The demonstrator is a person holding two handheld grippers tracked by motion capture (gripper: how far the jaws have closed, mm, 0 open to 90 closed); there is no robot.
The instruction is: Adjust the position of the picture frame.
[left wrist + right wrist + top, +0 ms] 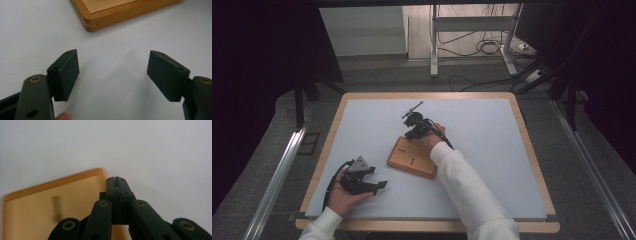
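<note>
While the right gripper (414,126), its jaws pressed together on nothing, hovers at the far edge of the wooden board (413,157), the left gripper (374,184) rests near the board's near-left corner with jaws spread and empty. The board lies flat at mid-table on the pale mat (492,150). Likely hazard: closed jaws nudging the board's rim could slide it across the smooth mat, since the left gripper is not bracing it.

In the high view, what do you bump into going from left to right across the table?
left gripper → wooden board → right gripper, shut, at the board's far edge, so those two overlap a little.
</note>
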